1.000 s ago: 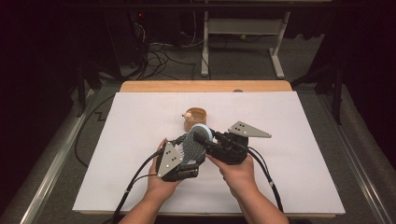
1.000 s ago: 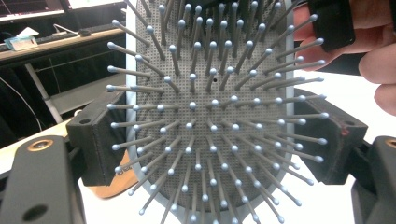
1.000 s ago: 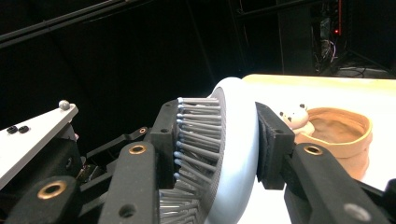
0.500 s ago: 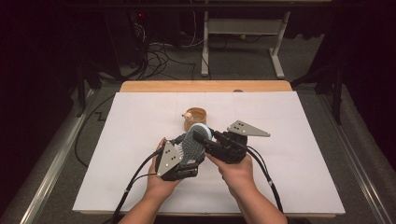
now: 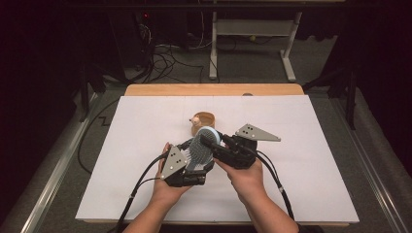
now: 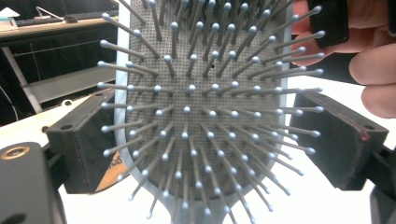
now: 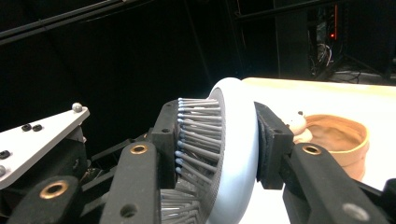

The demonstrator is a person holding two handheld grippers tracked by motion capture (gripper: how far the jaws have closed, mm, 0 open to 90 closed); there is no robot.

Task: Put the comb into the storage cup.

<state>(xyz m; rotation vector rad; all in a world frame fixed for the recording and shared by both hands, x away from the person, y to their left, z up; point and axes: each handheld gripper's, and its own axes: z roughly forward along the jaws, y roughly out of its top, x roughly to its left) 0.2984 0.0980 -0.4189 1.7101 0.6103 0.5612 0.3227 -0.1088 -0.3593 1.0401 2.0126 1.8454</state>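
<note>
Hairbrush held between your two claws, low over the white tabletop (image 5: 311, 194).

Since a second ago almost nothing has shifted, so any handover looks paused. Around you, a dark room with cables on the floor. Your right claw (image 7: 217, 140) is clamped on the hairbrush (image 5: 201, 148), front to back. Your left claw (image 6: 205, 135) stands apart, jaws flanking the bristles. Behind sits a small wooden bowl (image 5: 206, 121).
</note>
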